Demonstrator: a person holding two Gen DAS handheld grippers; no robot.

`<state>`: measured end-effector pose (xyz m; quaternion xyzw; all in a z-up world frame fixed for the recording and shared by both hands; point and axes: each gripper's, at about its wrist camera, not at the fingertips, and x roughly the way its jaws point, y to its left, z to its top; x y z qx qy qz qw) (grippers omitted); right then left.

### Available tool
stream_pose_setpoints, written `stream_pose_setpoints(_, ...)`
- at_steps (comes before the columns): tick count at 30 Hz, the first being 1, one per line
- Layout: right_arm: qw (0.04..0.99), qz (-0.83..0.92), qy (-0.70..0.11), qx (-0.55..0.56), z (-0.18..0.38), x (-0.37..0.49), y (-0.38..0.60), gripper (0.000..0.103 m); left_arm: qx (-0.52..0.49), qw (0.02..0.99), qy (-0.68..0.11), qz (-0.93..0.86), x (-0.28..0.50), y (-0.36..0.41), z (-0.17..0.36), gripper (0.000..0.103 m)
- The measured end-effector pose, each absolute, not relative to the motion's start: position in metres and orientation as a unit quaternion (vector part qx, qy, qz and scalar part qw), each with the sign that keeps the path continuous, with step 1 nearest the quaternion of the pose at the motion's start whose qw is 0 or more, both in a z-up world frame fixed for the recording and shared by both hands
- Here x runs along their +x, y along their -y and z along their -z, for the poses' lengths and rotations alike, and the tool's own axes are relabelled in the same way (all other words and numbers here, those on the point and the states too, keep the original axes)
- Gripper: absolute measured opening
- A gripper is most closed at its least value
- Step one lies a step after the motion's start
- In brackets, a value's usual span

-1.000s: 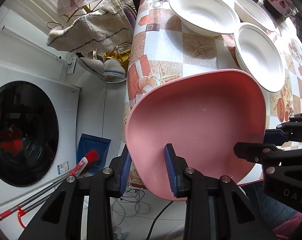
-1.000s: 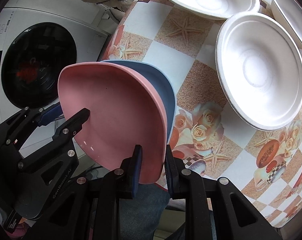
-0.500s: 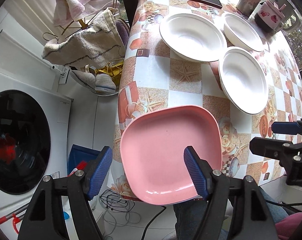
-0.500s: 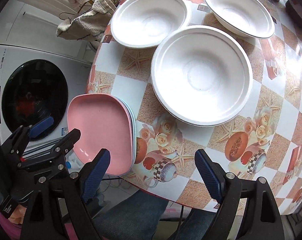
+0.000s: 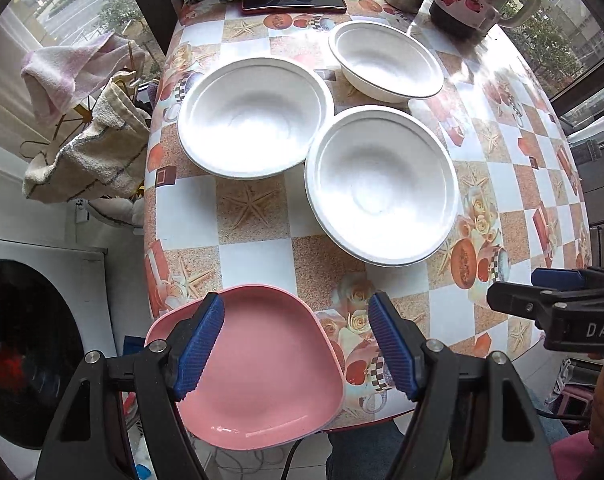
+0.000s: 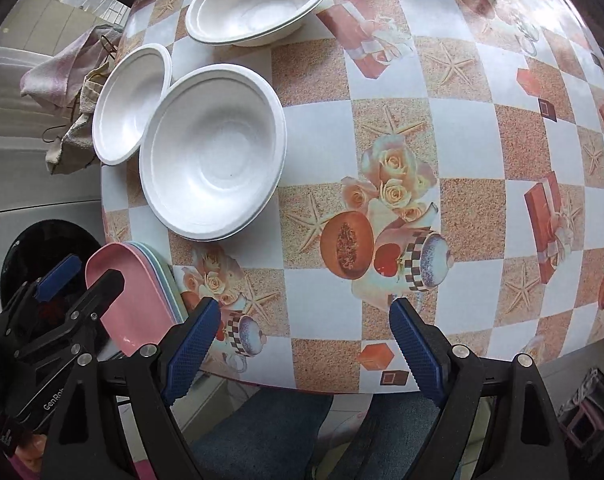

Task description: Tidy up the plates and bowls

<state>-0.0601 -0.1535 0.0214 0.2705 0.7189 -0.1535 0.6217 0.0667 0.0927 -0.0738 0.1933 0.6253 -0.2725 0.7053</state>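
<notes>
Both grippers stand with jaws wide apart and hold nothing. The left gripper [image 5: 295, 344] hangs over the pink plate [image 5: 261, 376], which lies at the bottom centre of the left wrist view on top of a plate stack (paler rims show under it in the right wrist view) that juts past the table's [image 5: 257, 264] near edge. What remains loose is three white bowls, all ahead of the jaws toward the top of both frames. The near bowl [image 6: 213, 160] sits up and left of the right gripper [image 6: 302, 344], and in the left view it is centre right [image 5: 382, 188]. The left bowl [image 5: 255, 118] overlaps its rim, probably touching it. The far bowl [image 5: 386, 62] lies beyond. Being round, they offer any rim; the left gripper looks slightly nearer the near bowl.
</notes>
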Motion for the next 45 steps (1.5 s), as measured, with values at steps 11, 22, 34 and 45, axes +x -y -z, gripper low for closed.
stream_pose_setpoints(11, 0.619, 0.151, -0.734, 0.236, 0.001, -0.016, 0.176, 0.087, 0.121, 0.709, -0.643, 0.261, 0.092, -0.066, 0.081, 0.078)
stream_pose_setpoints(22, 0.63, 0.114, -0.743, 0.193, 0.031, 0.05, 0.173, 0.087, 0.104, 0.684, -0.69, 0.215, 0.114, -0.045, 0.122, 0.078)
stream_pose_setpoints(34, 0.63, 0.071, -0.753, 0.179, 0.063, 0.085, 0.145, 0.062, 0.094, 0.662, -0.719, 0.191, 0.119, -0.027, 0.144, 0.051)
stream_pose_setpoints(45, 0.619, 0.06, -0.758, 0.198, 0.074, 0.065, 0.141, 0.017, 0.121, 0.655, -0.714, 0.215, 0.099, -0.002, 0.139, 0.025)
